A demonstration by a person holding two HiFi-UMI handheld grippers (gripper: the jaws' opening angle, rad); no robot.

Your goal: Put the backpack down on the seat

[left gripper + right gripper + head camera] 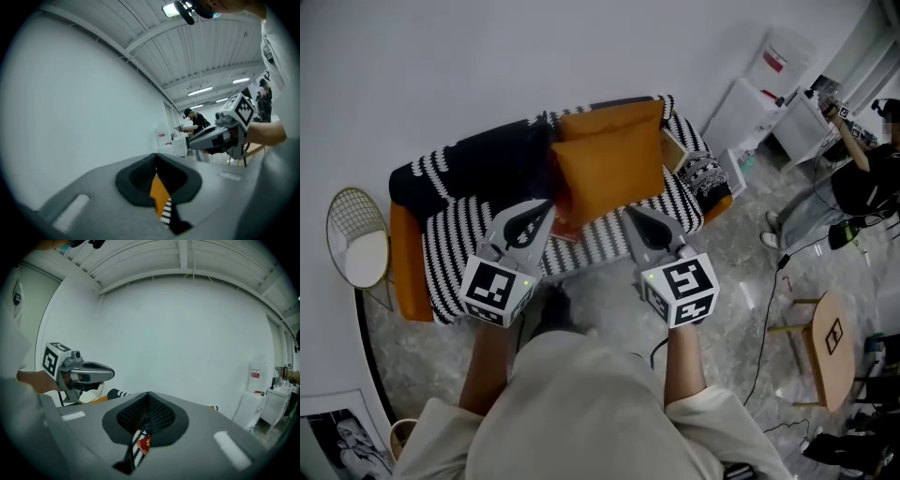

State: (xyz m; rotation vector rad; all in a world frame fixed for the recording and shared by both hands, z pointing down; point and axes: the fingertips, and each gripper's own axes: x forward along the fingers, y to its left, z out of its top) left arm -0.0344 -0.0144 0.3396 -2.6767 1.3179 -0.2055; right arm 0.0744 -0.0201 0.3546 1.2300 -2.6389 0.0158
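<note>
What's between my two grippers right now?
Head view: the orange cushion, at its lower edge, and the striped sofa seat lie between the left gripper and right gripper.

No words or numbers are showing clearly enough to read. A red label (774,62) is sitting on the white dispenser (789,42) by the wall, but its print is coming out too small to make out

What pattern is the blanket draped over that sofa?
The blanket has black-and-white stripes; the head view shows it best.
</note>
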